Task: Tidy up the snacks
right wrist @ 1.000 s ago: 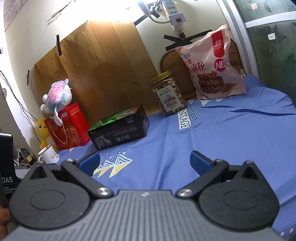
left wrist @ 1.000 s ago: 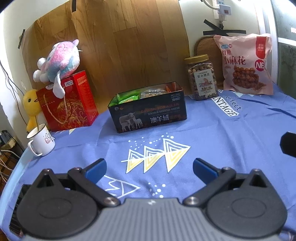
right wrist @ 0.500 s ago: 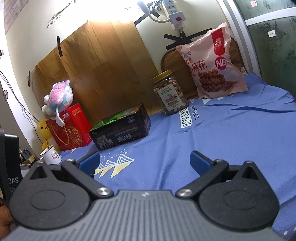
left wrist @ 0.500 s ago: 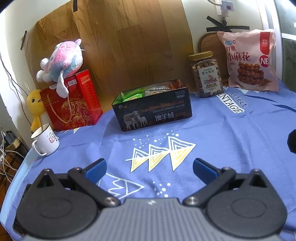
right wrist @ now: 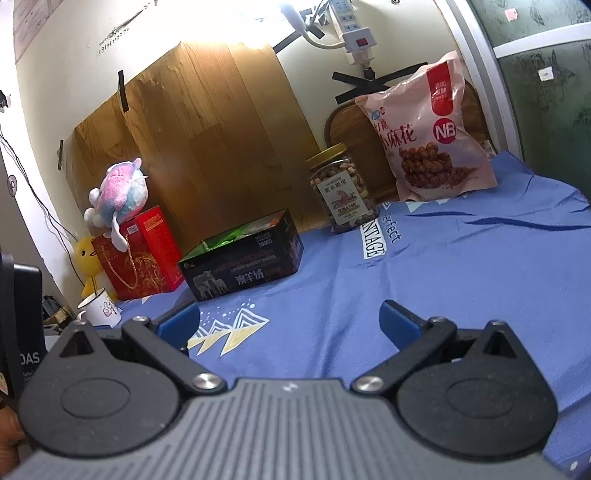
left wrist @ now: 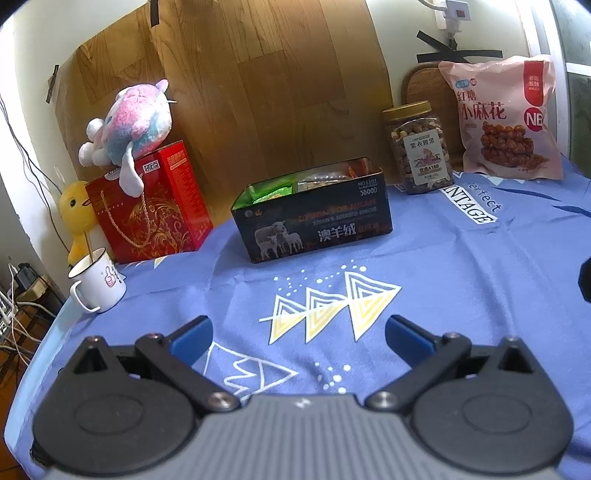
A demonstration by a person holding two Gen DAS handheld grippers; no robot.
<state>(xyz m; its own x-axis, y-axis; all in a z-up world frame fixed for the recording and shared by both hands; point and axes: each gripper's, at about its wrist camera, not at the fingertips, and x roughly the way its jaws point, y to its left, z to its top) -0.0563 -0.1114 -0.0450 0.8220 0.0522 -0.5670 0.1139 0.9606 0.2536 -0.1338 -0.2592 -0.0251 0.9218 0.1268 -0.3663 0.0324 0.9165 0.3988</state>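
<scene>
— Both tongs spread wide, gripping nothing: the left gripper point(left wrist: 297, 334) and the right gripper point(right wrist: 290, 317) each hang above bare blue cloth point(left wrist: 461, 280) with its yellow triangle print point(left wrist: 332, 306).

— What lies beyond them?

— Mid-table, a dark tin point(left wrist: 314, 221), open-topped, with green and pale snack packets point(left wrist: 273, 190) inside; nothing stands between it and either gripper. Left of it are a white mug point(left wrist: 98, 284), a red gift box point(left wrist: 151, 210) with a plush toy point(left wrist: 129, 125) on top, and a yellow duck point(left wrist: 75, 206) partly hidden behind them.

— And at the back?

— A nut jar point(left wrist: 419, 147) and a pink snack bag point(left wrist: 506, 118) stand against the wall, the bag leaning.

— Any difference between views?

— From the right wrist the tin's contents are hard to make out; that view shows a power strip point(right wrist: 354, 33) above. A black shape point(left wrist: 583, 280) is cut off at the left view's edge.
</scene>
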